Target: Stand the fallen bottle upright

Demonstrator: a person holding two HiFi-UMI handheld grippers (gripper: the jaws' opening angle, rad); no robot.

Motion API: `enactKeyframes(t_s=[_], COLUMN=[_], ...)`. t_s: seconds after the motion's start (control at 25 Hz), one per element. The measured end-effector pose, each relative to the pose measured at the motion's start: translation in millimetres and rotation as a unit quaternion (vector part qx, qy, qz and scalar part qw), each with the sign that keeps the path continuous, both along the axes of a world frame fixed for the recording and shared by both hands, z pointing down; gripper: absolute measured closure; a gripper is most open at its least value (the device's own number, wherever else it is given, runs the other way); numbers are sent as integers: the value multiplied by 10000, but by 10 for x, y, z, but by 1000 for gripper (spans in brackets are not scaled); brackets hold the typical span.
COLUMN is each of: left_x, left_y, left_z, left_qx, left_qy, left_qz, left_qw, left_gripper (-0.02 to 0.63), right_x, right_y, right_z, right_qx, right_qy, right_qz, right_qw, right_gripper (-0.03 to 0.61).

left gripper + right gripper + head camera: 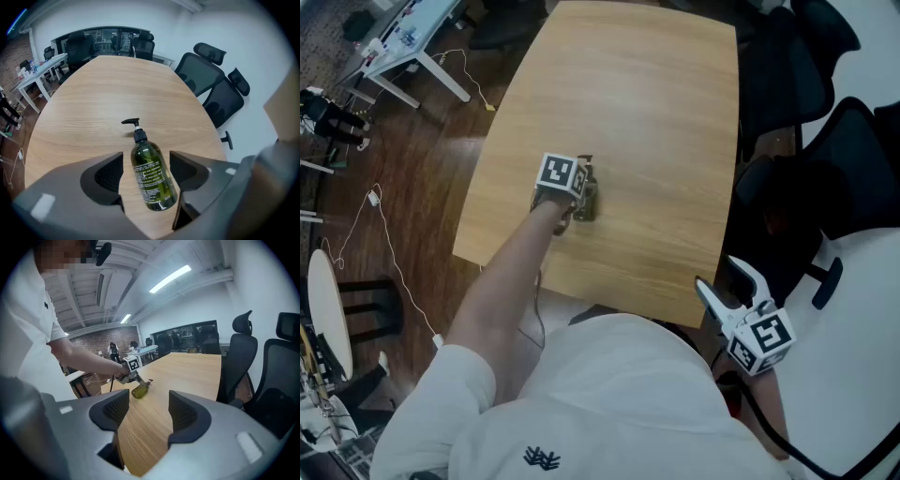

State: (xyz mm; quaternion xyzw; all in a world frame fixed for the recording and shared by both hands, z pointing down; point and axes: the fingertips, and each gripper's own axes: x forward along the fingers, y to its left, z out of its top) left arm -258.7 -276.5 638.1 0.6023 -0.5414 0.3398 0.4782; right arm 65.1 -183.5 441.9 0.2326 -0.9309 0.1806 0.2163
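A dark green pump bottle lies on its side on the light wooden table, near the table's left front part. In the left gripper view the bottle points its black pump away from me, and its body lies between the two jaws of my left gripper. The jaws stand open, with a thin gap on each side of the bottle. My right gripper hangs open off the table's near right edge, holding nothing. From the right gripper view, the bottle and the left gripper show far off to the left.
Black office chairs crowd the table's right side and far end. A white desk and loose cables lie on the dark floor at left. The table's edge runs close to the bottle on the left.
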Motion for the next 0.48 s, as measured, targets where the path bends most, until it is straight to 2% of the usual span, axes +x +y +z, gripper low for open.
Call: enactKeyframes(t_s=[0.16, 0.48], left_x=[129, 393], left_y=[-78, -123], left_z=[270, 487], left_qx=[-220, -684], left_qy=[268, 786], left_qz=[-53, -96], left_qw=[9994, 9945], left_gripper=[299, 279], right_x=[-6, -183], right_y=[-59, -14], right_z=[52, 284], right_qx=[-33, -332], right_qy=[229, 761], right_qz=[-144, -615], right_qw=[9996, 9947], right_gripper=[310, 310])
